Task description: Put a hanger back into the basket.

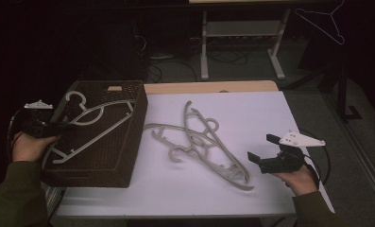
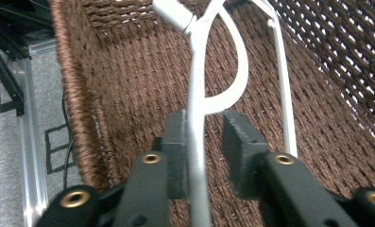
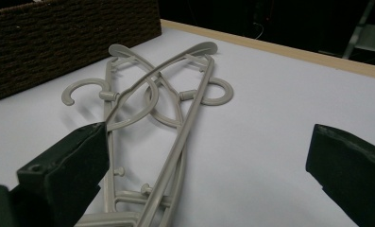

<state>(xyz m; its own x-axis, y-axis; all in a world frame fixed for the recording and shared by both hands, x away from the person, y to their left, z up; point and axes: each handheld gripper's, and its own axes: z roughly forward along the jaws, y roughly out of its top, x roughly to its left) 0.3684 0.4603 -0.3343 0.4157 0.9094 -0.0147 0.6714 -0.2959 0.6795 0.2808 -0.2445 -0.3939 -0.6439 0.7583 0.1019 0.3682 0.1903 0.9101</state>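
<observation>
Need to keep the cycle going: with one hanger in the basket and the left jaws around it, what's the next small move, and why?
Probably lift the left gripper straight up and clear. Its jaws stand apart around the hanger, a gap showing on one side, and the hanger already lies inside the woven basket. Two hangers wait on the table by the open right gripper.

A basket (image 1: 128, 156) sits on the table's (image 1: 251, 109) left part, one hanger (image 1: 93, 127) lying in it. To its right — on the tabletop — two hangers (image 1: 199, 142) lie crossed, one over the other, well apart from the basket.
</observation>
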